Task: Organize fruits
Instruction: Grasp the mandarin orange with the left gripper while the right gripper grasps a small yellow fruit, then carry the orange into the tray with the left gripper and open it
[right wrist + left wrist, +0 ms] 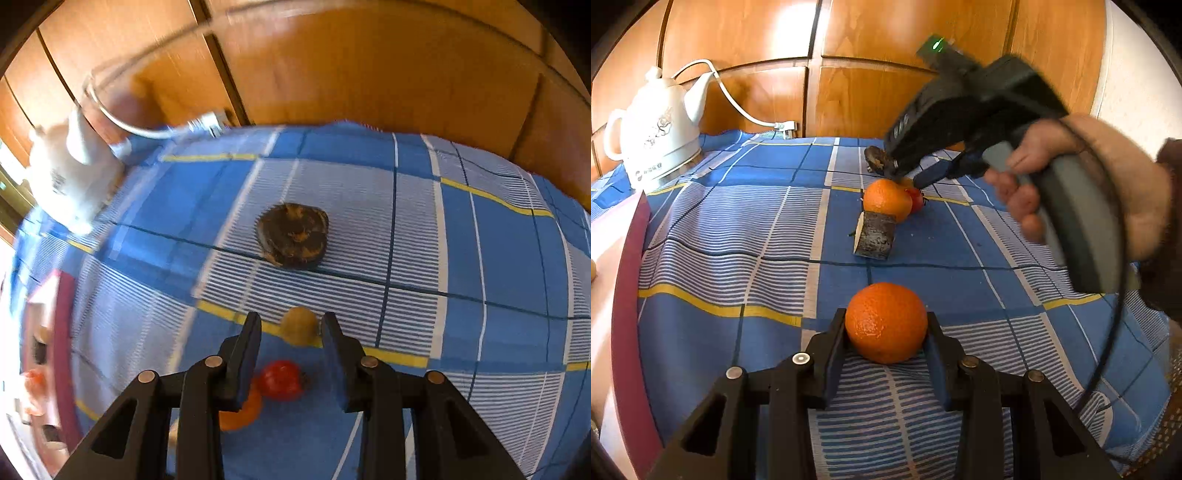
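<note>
My left gripper (887, 324) is shut on an orange (886, 321), both pads against its sides, low over the blue checked cloth (738, 236). Further back lie a second orange (886, 199), a small red fruit (919, 199) and a dark-skinned chunk with a pale cut face (875, 236). A hand holds my right gripper (905, 179) tilted down over that group. In the right wrist view its jaws stand apart (291, 323) around a small yellow fruit (299, 325), the pads not pressing it. The red fruit (280, 380) and an orange (240, 413) lie beneath the fingers.
A dark brown wrinkled lump (293, 234) lies mid-cloth beyond the yellow fruit. A white teapot-shaped kettle (661, 129) with a cord stands at the back left. A pink, maroon-edged surface (628, 295) borders the cloth on the left. Wooden cabinet doors (879, 55) close off the back.
</note>
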The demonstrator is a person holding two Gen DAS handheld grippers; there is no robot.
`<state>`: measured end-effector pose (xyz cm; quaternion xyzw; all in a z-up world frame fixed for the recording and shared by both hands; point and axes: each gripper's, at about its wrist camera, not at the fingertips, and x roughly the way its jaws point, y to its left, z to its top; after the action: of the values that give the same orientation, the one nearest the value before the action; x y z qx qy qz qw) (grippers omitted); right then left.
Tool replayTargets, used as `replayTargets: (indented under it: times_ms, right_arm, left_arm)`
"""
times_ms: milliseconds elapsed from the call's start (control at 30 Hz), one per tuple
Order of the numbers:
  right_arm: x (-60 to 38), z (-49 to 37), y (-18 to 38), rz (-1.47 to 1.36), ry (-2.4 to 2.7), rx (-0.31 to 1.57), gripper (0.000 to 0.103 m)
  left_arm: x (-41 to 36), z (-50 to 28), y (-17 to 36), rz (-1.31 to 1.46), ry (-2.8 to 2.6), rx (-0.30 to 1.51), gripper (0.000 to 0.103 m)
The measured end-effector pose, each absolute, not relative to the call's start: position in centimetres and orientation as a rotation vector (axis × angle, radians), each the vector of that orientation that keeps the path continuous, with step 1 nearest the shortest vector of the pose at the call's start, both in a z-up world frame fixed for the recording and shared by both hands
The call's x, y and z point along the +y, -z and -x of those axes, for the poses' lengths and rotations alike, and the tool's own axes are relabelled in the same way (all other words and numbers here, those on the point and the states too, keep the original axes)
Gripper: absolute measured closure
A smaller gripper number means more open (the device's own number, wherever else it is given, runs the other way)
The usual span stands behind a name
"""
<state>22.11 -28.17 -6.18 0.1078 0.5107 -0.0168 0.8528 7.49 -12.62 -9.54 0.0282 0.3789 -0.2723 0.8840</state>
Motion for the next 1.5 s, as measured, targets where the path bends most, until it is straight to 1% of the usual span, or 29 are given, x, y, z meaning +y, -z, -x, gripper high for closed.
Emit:
replayTargets:
  times_ms: [133, 300, 367, 600, 800, 967, 1167, 1333, 1500]
  right_arm:
    - [-28.6, -21.7, 6.1, -0.216, 0.064, 1.037, 0.079]
    - [-30.4, -17.4, 3.7, -0.24, 0.109, 0.918, 0.079]
    - [-31.1, -15.6, 3.6, -0.25, 0.121, 0.917, 0.079]
    - [-32.1, -9.7, 7.1, -0.305, 0.156, 0.95, 0.079]
    - [-31.7, -8.9, 8.1, -0.293, 0.159, 0.858, 0.079]
    - [-32.0, -8.9, 8.2, -0.314, 0.146, 0.832, 0.079]
    - [-32.1, -8.8, 8.5, -0.326, 0.137, 0.821, 0.079]
    - [-32.2, -8.7, 8.5, -0.331, 0.134, 0.816, 0.079]
    - [-32.1, -8.6, 8.5, -0.325, 0.136, 0.815, 0.079]
  left_arm:
    - [-12.4, -7.5, 9.5, -0.049, 0.573, 0.789, 0.064]
    - [-12.4, -7.4, 9.5, -0.043, 0.575, 0.789, 0.064]
    - [-12.3, -7.5, 9.5, -0.037, 0.578, 0.79, 0.064]
    - [-11.7, -8.1, 9.4, 0.028, 0.603, 0.814, 0.064]
    - [-11.7, -8.1, 8.9, 0.017, 0.602, 0.845, 0.064]
    - [-11.2, -7.1, 8.1, 0.029, 0.603, 0.88, 0.064]
    - [-9.4, -5.4, 5.0, 0.036, 0.605, 0.836, 0.064]
    - [-5.8, -5.2, 1.8, 0.106, 0.545, 0.797, 0.064]
    - [-1.8, -6.2, 0.2, 0.148, 0.431, 0.784, 0.064]
